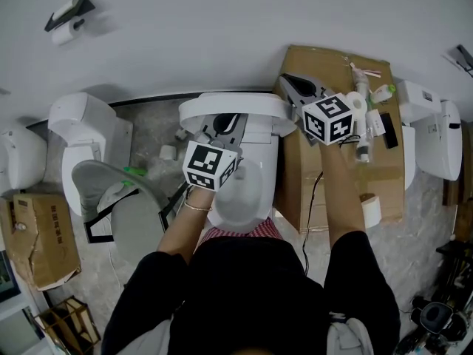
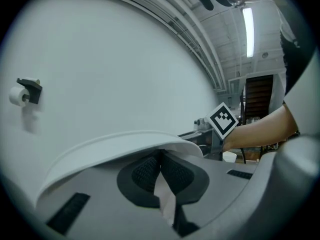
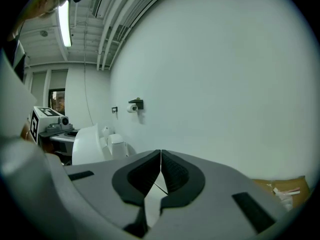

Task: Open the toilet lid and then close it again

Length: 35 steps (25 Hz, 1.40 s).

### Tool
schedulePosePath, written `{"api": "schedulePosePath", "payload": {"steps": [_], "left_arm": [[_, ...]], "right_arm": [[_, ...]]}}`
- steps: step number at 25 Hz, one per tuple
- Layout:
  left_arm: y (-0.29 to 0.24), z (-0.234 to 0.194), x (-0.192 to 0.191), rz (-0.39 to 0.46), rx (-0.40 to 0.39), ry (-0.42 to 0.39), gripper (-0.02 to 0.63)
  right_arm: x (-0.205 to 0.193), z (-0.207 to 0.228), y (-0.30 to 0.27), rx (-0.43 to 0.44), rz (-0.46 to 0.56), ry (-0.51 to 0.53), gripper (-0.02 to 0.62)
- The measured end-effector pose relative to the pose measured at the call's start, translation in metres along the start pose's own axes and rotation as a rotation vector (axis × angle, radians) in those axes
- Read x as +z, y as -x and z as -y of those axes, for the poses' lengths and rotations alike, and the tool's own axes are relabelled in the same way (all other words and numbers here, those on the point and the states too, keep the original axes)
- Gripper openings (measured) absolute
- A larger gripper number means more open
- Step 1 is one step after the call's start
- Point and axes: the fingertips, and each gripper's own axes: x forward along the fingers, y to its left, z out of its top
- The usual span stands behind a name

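White wall (image 1: 222, 35) rises behind the central toilet (image 1: 255, 180) and fills most of both gripper views.

Toilet: ceramic, directly below the person's torso, with its bowl open to the head view.

Cardboard box (image 1: 299, 161): brown, standing just right of the toilet. Bottles and small items (image 1: 366, 102) lie on its far end.

Neighbouring toilets: one (image 1: 89, 132) to the left of the central toilet and one (image 1: 432, 135) to its right, beyond the box.

Toilet lid (image 1: 251, 106): raised at the back of the toilet, near the wall. In the left gripper view it is the white curved edge (image 2: 110, 146) arching just over the jaw tips.

Left gripper (image 1: 222, 120): over the back of the toilet, at the lid's front face. Its own view (image 2: 160, 156) shows the ribbed pads brought together at the tips, right under the lid's rim, with no part of the lid between them. Whether the tips press on the lid cannot be told.

Right gripper (image 1: 287, 80): at the right end of the lid, above the near corner of the box, aimed at the wall. Its own view (image 3: 160, 156) shows the jaws closed tip to tip and empty.

Paper roll (image 1: 65, 32): on a dark wall holder, well left of the toilet.
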Motion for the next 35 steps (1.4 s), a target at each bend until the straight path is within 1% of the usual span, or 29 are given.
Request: {"api": "schedulePosePath", "payload": {"steps": [3, 7, 11, 16, 18, 28, 35], "left_arm": [[0.005, 0.004, 0.001, 0.008, -0.003, -0.008, 0.003], [0.013, 0.008, 0.003, 0.022, -0.006, -0.017, 0.003], [0.022, 0.011, 0.0, 0.025, -0.004, -0.015, 0.003], [0.034, 0.018, -0.006, 0.02, -0.002, -0.005, 0.003], [0.038, 0.022, -0.009, 0.017, -0.005, 0.001, 0.003], [0.062, 0.04, -0.019, 0.013, -0.026, 0.02, 0.003], [0.071, 0.048, -0.023, 0.014, -0.041, 0.071, 0.003]], "right_arm": [[0.001, -0.005, 0.01, -0.018, 0.012, 0.019, 0.02], [0.004, -0.016, 0.021, -0.008, 0.035, 0.008, 0.02], [0.004, -0.026, 0.03, -0.001, 0.064, -0.045, 0.02], [0.002, -0.04, 0.042, 0.004, 0.111, -0.142, 0.02], [-0.001, -0.045, 0.046, 0.0, 0.122, -0.158, 0.02], [-0.01, -0.073, 0.071, -0.031, 0.136, -0.146, 0.02], [-0.013, -0.09, 0.084, -0.046, 0.151, -0.136, 0.02]]}}
